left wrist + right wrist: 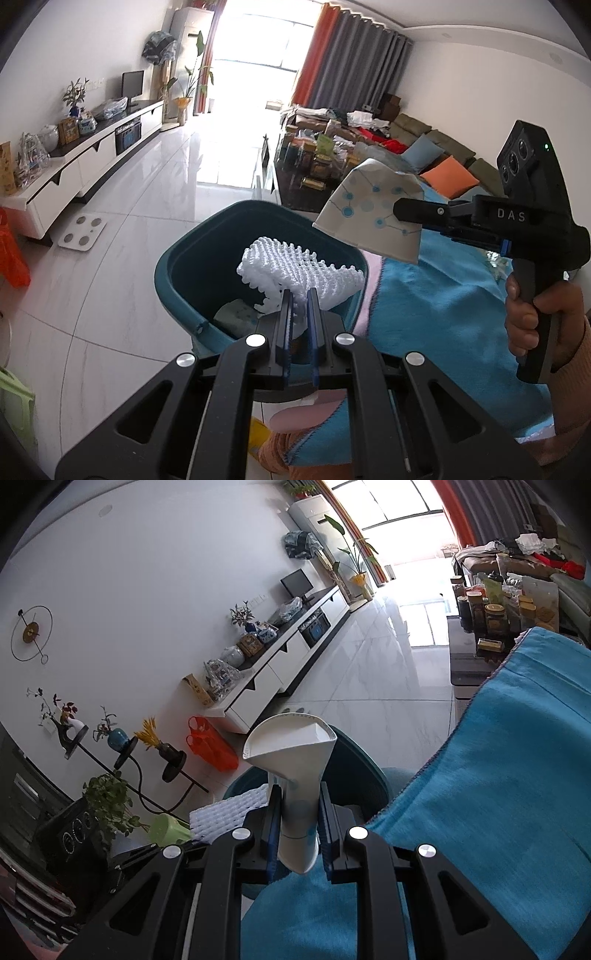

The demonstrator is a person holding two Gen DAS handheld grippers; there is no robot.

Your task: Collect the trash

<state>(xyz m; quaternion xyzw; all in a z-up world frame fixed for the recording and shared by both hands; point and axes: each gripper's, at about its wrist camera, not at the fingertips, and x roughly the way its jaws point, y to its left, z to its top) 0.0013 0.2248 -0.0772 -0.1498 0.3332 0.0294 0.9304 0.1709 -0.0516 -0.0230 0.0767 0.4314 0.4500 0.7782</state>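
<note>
The left tool (300,295) is gripping a white foam net (295,271), holding it over the open mouth of the teal bin (177,273). The right tool (297,805) is clamping a flattened paper cup (291,760) with blue dots, holding it above the bin's far rim beside the blue blanket (498,775). Crumpled paper (236,317) is lying inside the bin.

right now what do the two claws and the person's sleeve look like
Both claws are black, with blue-edged fingers and silver round bolts on the linkage. The right claw has a pistol-style handle, white "DAS" lettering and a small green light. The left claw looks built the same. The sleeve is orange knit.
</note>
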